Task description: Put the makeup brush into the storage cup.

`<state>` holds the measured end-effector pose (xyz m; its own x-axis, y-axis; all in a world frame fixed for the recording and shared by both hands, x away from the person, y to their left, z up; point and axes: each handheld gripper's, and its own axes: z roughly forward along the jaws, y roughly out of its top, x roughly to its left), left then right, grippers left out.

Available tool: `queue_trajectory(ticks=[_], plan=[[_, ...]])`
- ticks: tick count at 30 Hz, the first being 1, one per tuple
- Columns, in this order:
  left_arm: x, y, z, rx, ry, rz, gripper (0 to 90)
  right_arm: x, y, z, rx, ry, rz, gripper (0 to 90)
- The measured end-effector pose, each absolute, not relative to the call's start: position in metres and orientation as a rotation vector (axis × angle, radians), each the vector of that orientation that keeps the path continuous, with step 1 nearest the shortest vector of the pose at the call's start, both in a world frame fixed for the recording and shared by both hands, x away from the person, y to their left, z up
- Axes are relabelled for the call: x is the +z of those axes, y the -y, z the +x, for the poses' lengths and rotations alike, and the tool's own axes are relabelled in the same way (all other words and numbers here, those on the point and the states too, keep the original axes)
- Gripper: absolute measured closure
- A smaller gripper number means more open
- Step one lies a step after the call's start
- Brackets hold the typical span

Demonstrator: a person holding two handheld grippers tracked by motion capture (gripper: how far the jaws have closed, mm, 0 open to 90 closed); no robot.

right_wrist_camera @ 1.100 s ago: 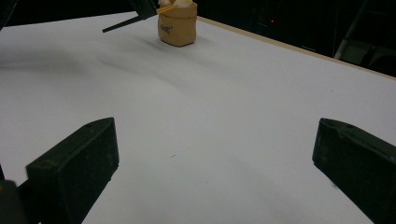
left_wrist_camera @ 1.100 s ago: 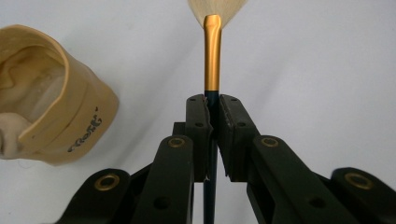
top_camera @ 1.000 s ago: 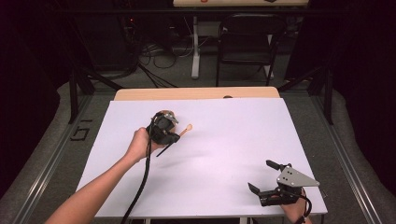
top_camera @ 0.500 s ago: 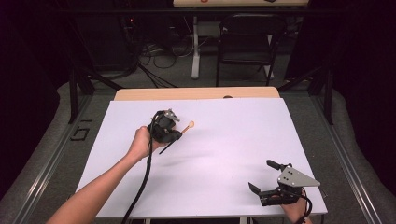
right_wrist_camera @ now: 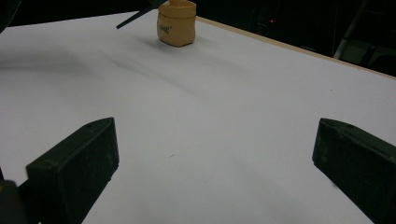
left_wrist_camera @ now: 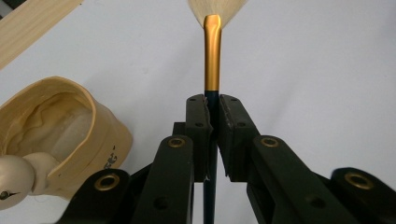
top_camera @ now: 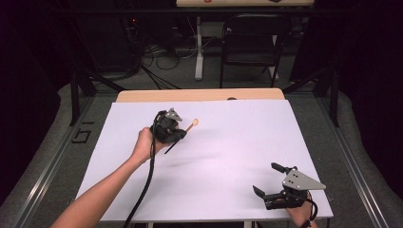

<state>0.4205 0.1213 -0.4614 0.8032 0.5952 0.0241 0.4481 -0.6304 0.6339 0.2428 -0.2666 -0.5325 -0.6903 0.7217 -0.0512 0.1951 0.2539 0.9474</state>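
Note:
My left gripper [top_camera: 182,130] [left_wrist_camera: 212,109] is shut on a brush's dark handle [left_wrist_camera: 211,186], raised over the white table's left-middle. The brush [top_camera: 192,124] has a gold ferrule [left_wrist_camera: 212,56] and pale bristles [left_wrist_camera: 215,9] pointing away from the jaws. In the left gripper view, a tan pot [left_wrist_camera: 70,126] sits just left of the jaws, with a pale ball-ended piece [left_wrist_camera: 14,175] at its near side. In the right gripper view that pot [right_wrist_camera: 176,22] stands far off. My right gripper [top_camera: 267,179] [right_wrist_camera: 210,163] rests open near the front right corner, nothing between its jaws.
A white sheet [top_camera: 228,156] covers the table, and a strip of bare wood [top_camera: 199,95] shows along the far edge. Beyond the table stand a chair [top_camera: 249,42] and cables on the floor. The left gripper's cable [top_camera: 145,185] trails along the forearm.
The brush's pale tip has edged slightly toward the far side. The right gripper has stayed where it was.

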Motion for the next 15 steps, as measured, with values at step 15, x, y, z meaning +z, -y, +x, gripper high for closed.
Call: queue_trajectory(ticks=[15], plan=[[-0.4608, -0.1179, 0.4243, 0.330, -0.759, 2.284, 83.2, -0.5330, 0.2660, 0.2435, 1.440, -2.051, 0.833, 0.0]])
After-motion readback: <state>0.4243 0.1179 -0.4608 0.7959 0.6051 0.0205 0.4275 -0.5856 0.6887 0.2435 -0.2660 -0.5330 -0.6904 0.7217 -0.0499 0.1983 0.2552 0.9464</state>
